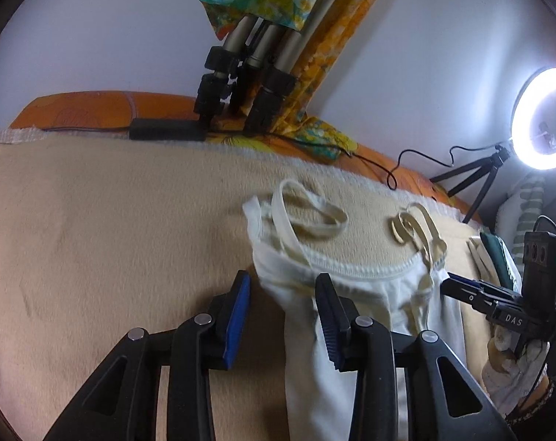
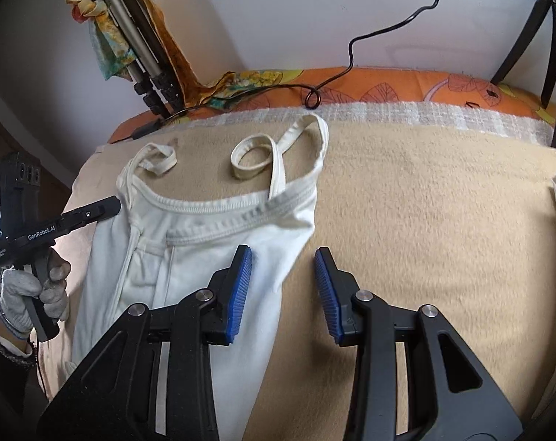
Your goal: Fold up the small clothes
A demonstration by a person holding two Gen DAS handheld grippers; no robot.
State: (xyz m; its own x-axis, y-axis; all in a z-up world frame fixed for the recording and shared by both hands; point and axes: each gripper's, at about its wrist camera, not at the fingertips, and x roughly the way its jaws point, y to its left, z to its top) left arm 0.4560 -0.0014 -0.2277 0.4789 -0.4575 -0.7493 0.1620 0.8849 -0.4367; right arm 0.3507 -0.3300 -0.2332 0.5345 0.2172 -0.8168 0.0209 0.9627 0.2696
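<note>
Both grippers, left gripper [image 1: 283,318] and right gripper [image 2: 283,294], hover with jaws apart, gripping nothing, over the white strappy vest [image 2: 219,242] lying flat on the tan blanket [image 2: 425,202], straps toward 12 o'clock, so folding looks barely started.

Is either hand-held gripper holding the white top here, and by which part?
Nothing is held. The left hand-held gripper and right hand-held gripper both stand open over the white top, pads not pressing it.

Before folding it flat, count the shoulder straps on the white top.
2: one strap curled at the top's left corner, one strap looped at its right corner, both on the beige blanket.
</note>
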